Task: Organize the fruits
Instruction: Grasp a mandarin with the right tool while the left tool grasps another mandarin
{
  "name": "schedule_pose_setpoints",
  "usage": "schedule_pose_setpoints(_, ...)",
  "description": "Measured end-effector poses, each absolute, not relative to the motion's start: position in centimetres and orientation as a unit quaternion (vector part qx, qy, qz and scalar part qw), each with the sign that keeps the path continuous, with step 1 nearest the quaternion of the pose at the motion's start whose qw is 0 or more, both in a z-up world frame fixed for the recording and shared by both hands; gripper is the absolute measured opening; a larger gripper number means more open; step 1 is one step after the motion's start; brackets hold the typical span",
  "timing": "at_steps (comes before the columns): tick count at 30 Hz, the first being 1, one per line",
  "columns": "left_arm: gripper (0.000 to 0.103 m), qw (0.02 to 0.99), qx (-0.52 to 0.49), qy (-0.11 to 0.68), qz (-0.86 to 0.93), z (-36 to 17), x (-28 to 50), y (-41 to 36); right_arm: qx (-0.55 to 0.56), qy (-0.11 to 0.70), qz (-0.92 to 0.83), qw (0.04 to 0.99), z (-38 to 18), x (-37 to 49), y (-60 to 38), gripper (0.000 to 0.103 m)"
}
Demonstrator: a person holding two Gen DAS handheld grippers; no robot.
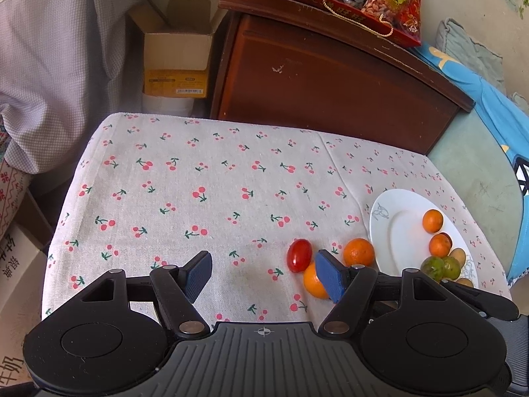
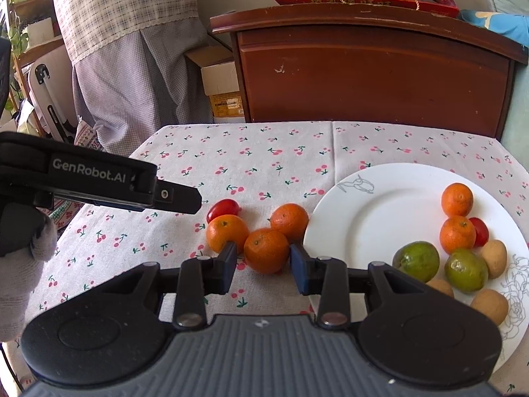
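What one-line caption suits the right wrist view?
Open right gripper straddling an orange on the cherry-print tablecloth, beside a white plate already holding assorted fruit.

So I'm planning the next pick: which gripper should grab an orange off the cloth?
Right. The right gripper is open, straddling an orange beside the plate; the left gripper frames bare cloth.
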State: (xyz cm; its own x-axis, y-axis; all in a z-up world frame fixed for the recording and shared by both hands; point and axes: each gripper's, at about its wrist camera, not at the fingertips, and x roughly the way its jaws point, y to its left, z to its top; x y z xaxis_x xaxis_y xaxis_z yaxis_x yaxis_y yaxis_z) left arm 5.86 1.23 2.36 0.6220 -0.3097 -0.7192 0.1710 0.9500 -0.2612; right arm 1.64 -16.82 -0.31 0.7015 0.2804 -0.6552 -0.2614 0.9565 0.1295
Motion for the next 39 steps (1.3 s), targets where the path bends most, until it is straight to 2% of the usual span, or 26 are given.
schedule_pose_setpoints(2,0.069,0.895,-0.086,0.415,-0.137,2.3,5.9,1.2,0.015,0.360,0.147,0.921,-0.4,1.7,-16.8,0.031)
schedule_pose_setpoints(17,0.066,0.889,-0.071,0.417,-0.176,1.6,5.1,-0.7,0.009,0.387,0.169,0.906,0.1,-1.1,-16.5,0.030)
schedule_pose_setpoints(23,0.052,0.887,-0.061,0.417,-0.190,1.3,5.2,-1.8,0.022,0.395,0.161,0.904,0.2,-1.9,-17.2,0.030)
schedule_pose_setpoints(28,0.049,0.888,-0.043,0.419,-0.187,0.8,5.3,-2.8,0.034,0.400,0.157,0.903,0.3,-2.6,-17.9,0.030)
schedule_pose_setpoints(31,0.042,0.894,-0.022,0.407,-0.185,0.6,5.2,-3.5,0.041,0.400,0.152,0.903,0.4,-2.7,-18.3,0.030)
schedule_pose_setpoints(39,0.039,0.898,0.006,0.396,-0.191,0.5,4.6,-4.5,0.065,0.405,0.143,0.901,0.4,-2.5,-19.0,0.030)
